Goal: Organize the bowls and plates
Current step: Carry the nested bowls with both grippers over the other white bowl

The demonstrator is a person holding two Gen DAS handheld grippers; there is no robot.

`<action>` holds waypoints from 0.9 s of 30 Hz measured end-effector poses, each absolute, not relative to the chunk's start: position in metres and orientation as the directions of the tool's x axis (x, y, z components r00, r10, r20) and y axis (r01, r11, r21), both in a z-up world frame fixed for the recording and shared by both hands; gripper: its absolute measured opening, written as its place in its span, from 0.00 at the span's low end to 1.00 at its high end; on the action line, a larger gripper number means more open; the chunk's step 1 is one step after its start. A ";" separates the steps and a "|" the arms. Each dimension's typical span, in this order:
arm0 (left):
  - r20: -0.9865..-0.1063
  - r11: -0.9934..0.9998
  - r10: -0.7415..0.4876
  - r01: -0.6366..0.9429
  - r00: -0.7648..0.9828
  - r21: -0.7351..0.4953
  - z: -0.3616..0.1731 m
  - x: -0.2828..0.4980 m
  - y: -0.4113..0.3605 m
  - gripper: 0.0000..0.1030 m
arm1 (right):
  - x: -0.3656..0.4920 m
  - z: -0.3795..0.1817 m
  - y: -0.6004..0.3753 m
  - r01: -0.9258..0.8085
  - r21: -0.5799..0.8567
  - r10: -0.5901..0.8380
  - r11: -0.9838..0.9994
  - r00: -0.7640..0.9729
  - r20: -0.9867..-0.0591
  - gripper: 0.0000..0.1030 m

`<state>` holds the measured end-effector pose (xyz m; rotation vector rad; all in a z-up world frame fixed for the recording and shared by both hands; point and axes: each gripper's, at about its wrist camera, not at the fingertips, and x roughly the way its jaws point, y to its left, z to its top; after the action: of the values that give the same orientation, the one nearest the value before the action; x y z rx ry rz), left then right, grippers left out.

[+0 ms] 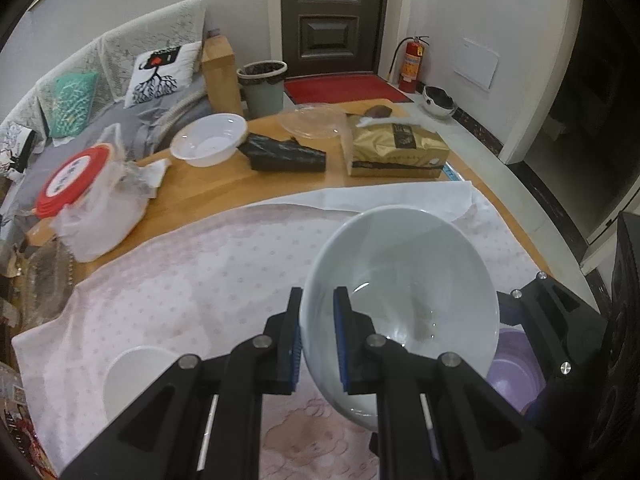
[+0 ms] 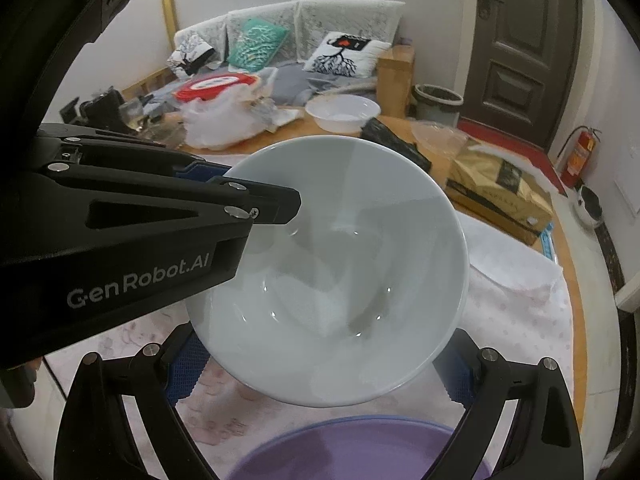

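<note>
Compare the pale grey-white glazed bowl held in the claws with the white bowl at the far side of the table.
The pale grey-white glazed bowl is tilted and lifted off the table; the white bowl sits upright on bare wood. The left claw pinches the glazed bowl's rim, and the right claw is at its sides; nothing touches the white bowl. The glazed one shows a dark smear inside; the white one looks clean. Both are round and empty of food.

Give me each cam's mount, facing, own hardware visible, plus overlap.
Left wrist: on the left tool, angled down over the table; its fingers pinch the white bowl rim.
Right wrist: on the right tool, angled down; its fingers flank that bowl, left tool enters from the left.
Shared: white bowl, purple basin, gold box.
</note>
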<state>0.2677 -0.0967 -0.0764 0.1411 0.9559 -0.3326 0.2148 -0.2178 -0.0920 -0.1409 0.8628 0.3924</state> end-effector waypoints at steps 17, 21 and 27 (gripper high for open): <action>-0.797 0.968 -0.161 0.250 0.582 -0.013 -0.046 0.236 -0.004 0.11 | 0.196 -0.065 -0.132 -0.483 0.025 0.342 0.875 0.581 -0.739 0.91; -0.799 0.974 -0.149 0.227 0.582 -0.017 -0.047 0.232 0.018 0.11 | 0.193 -0.065 -0.109 -0.506 0.025 0.355 0.862 0.570 -0.741 0.91; -0.809 0.981 -0.137 0.191 0.572 -0.031 -0.056 0.230 0.049 0.11 | 0.193 -0.072 -0.078 -0.537 0.026 0.368 0.843 0.541 -0.756 0.91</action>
<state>0.2303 0.0486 -0.0563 0.0620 0.9426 -0.1928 0.1927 -0.0784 -0.0717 -0.2200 0.8413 0.5429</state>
